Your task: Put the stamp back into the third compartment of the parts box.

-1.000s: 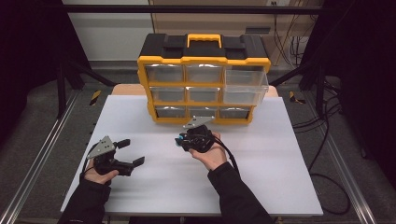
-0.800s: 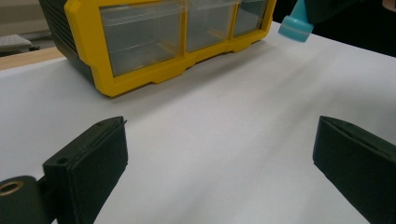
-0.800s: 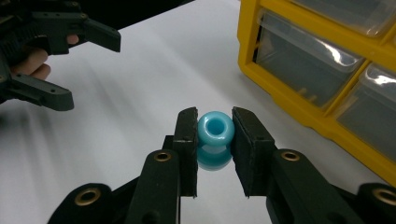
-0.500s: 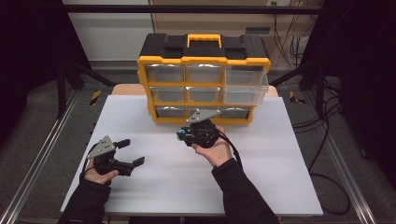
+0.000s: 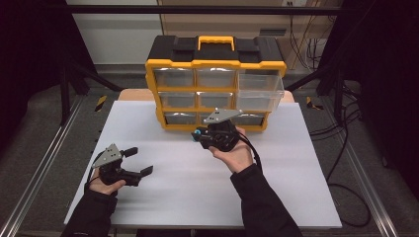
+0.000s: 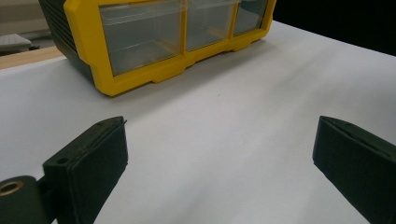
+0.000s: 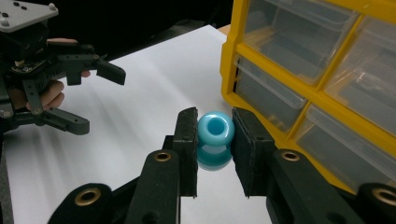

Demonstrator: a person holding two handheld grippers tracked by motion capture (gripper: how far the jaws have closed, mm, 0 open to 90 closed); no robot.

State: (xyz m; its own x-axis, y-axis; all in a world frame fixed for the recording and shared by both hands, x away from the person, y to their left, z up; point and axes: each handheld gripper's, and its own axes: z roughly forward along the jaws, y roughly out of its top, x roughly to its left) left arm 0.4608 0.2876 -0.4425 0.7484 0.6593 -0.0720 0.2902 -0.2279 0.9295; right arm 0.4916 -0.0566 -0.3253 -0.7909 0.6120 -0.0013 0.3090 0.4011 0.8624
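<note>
Right gripper (image 7: 214, 135): clenched on a small blue spool-shaped bead (image 7: 215, 132), one pad on each side of it, held just above the white table (image 5: 296, 173).
Same gripper from above (image 5: 201, 137): just in front of the bottom row of the yellow drawer cabinet (image 5: 216, 64), jaws pointing toward the person's left, the blue showing at the tip (image 5: 197, 132).
Bead's axis: the hole looks back at the gripper's own camera, so the long axis runs along the jaws, not across them.
Which way the cabinet lies: in the right gripper view the drawer fronts (image 7: 327, 70) stand close on the right of the bead, so the jaws point along the cabinet face rather than into it.
Open drawer: the right-hand drawer of the upper rows (image 5: 260, 91) sticks out past the frame, above and to the right of the held bead; it looks the likeliest place for it, but that is my guess.
What the move turns on: the hand would have to lift and swing right to bring the bead over that drawer.
Left gripper (image 5: 138, 163): released, jaws wide apart, nothing between them, resting low at the near left of the table, well apart from the cabinet.
Nearer hand: the right, by far.
</note>
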